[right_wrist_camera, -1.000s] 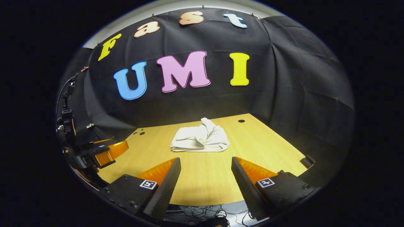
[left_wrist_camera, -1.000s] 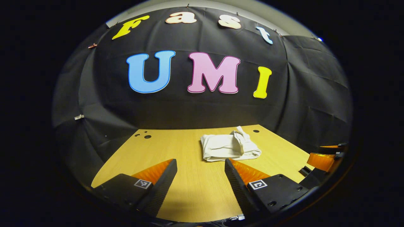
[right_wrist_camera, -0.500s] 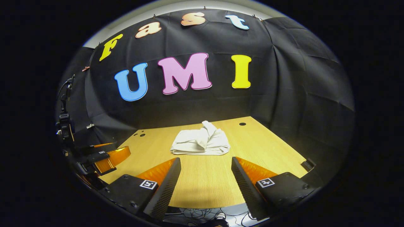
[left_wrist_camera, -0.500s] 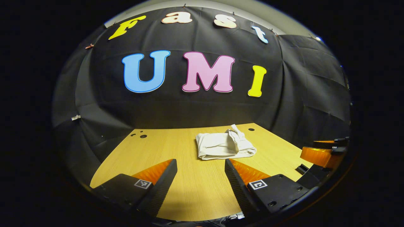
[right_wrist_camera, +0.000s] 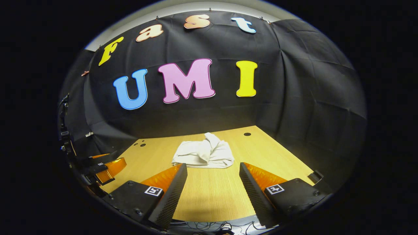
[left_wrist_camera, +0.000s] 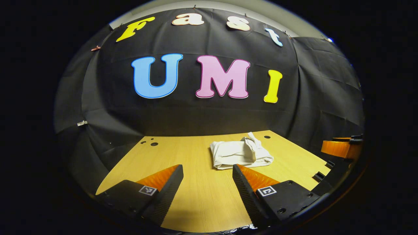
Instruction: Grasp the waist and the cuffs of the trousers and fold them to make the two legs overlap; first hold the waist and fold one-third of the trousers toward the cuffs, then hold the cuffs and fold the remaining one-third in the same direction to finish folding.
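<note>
We see a pale wood-grain desk [left_wrist_camera: 196,195] across the lower frame, with the trousers [left_wrist_camera: 240,154] lying as a compact, rumpled white cloth bundle at centre right; folding looks finished. Our left gripper [left_wrist_camera: 207,182] and right gripper [right_wrist_camera: 213,182] hang spread apart, empty, at the bottom.

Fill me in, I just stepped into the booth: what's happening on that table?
A person holds two grippers over a wooden table. White trousers lie in a folded bundle near the far edge, one end bunched up. The left gripper and right gripper are both open, short of the cloth, touching nothing.
</note>
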The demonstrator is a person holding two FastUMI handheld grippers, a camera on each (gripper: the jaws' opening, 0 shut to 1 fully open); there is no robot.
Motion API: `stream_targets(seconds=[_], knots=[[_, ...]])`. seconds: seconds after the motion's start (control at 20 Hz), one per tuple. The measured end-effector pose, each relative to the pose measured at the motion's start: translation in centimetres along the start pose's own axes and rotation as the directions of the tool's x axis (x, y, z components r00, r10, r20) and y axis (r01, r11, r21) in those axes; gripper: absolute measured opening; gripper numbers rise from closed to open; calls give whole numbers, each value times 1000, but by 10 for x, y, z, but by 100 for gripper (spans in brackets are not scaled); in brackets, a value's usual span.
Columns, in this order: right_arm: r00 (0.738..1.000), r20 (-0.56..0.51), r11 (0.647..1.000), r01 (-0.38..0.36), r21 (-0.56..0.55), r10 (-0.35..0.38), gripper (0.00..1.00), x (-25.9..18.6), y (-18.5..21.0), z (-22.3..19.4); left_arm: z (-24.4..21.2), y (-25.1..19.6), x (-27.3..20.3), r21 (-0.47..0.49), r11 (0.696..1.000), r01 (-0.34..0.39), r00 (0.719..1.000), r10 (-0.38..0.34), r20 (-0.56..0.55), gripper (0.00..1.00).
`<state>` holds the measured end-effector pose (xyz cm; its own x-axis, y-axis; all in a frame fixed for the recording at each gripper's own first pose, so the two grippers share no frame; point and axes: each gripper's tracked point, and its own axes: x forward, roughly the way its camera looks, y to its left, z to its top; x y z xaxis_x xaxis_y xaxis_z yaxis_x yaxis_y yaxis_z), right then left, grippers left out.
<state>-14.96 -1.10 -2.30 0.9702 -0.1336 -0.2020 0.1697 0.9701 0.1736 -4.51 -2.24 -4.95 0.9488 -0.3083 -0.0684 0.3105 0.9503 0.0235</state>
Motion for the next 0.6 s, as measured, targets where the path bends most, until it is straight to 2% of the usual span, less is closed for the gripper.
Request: stream_targets(seconds=[0.25,0.3,0.35,0.6], knots=[[999,-4,999,-46,-28,46,98,5,11,7,-3,20,-7,-40,998,-53,998,53,-15,96],[998,-3,998,-56,-39,56,98,7,11,9,-2,23,-9,-44,997,-61,998,61,-10,92],[998,0,997,-68,-43,68,98,9,11,11,-1,25,-11,-45,997,-68,998,68,-6,96],[987,19,986,-157,-56,158,98,24,8,21,5,24,-18,-41,991,-127,992,127,3,96]])
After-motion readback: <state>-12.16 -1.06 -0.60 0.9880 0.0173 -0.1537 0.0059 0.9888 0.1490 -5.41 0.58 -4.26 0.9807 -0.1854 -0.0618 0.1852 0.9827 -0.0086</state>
